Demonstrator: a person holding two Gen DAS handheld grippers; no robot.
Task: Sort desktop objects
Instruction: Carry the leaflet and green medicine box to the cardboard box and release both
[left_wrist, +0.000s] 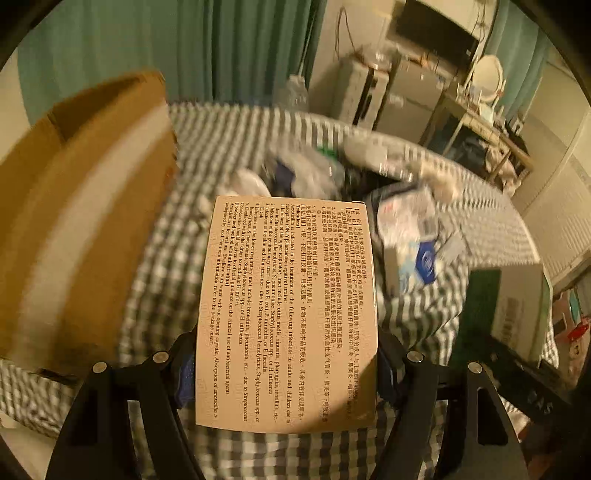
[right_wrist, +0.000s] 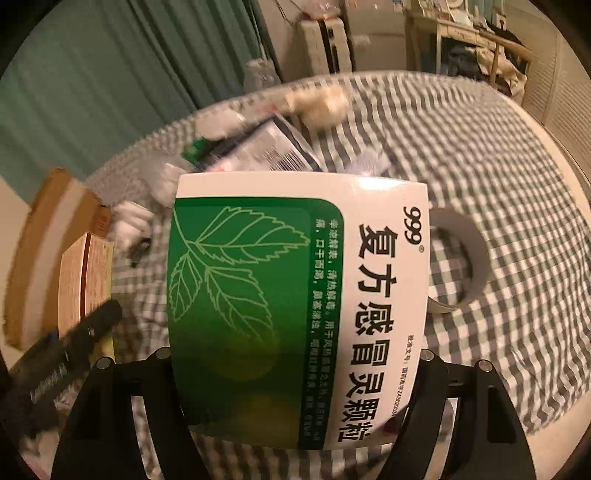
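My left gripper (left_wrist: 286, 363) is shut on a beige medicine box (left_wrist: 288, 314) with black printed text, held above the checked tablecloth. The same box shows at the left in the right wrist view (right_wrist: 86, 280). My right gripper (right_wrist: 295, 373) is shut on a green and white 999 medicine box (right_wrist: 299, 306); it also shows at the right in the left wrist view (left_wrist: 517, 306). A brown cardboard box (left_wrist: 74, 221) stands to the left of the left gripper. A blurred pile of packets and sachets (left_wrist: 406, 221) lies on the table ahead.
A grey tape roll (right_wrist: 461, 258) lies behind the 999 box. A pale soft object (right_wrist: 321, 103) lies at the table's far side. Checked cloth (right_wrist: 498, 177) covers the round table. Green curtains (left_wrist: 147, 44) and shelving with clutter (left_wrist: 480, 103) stand behind.
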